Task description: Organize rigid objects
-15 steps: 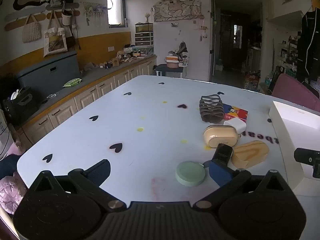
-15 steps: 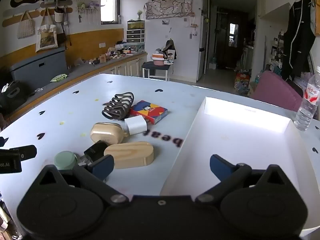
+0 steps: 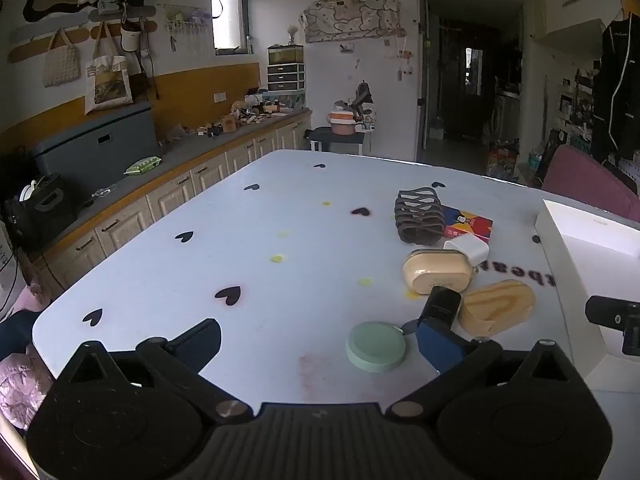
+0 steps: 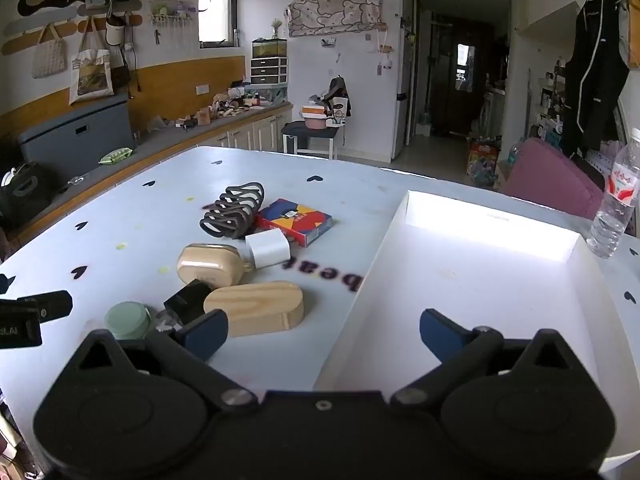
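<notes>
Two claws hang over the near edge of our white desk [image 3: 248, 240]. We see the left claw [image 3: 318, 344] spread wide with nothing between its blue pads, and the right claw [image 4: 324, 334] just as wide and empty, its right finger above the white tray [image 4: 480, 280] and its left finger above the desk beside the pile.

Nearest us in that pile lies a pale green round disc [image 3: 376, 346], just left of a small black box [image 3: 440, 308] tipped on edge. Right of the black box rests a wooden oval block [image 4: 256, 308], close to the tray's left wall. Just beyond these sits a tan rounded case [image 4: 210, 264], touching a white charger cube [image 4: 267, 248] on its far right side. Farther on, a dark brown hair claw clip [image 4: 234, 210] lies against the left of a colourful flat card box [image 4: 296, 222].

We see the tray on the right of the desk with nothing in it. At the far right, past the tray's corner, a clear water bottle [image 4: 616, 200] stands upright
</notes>
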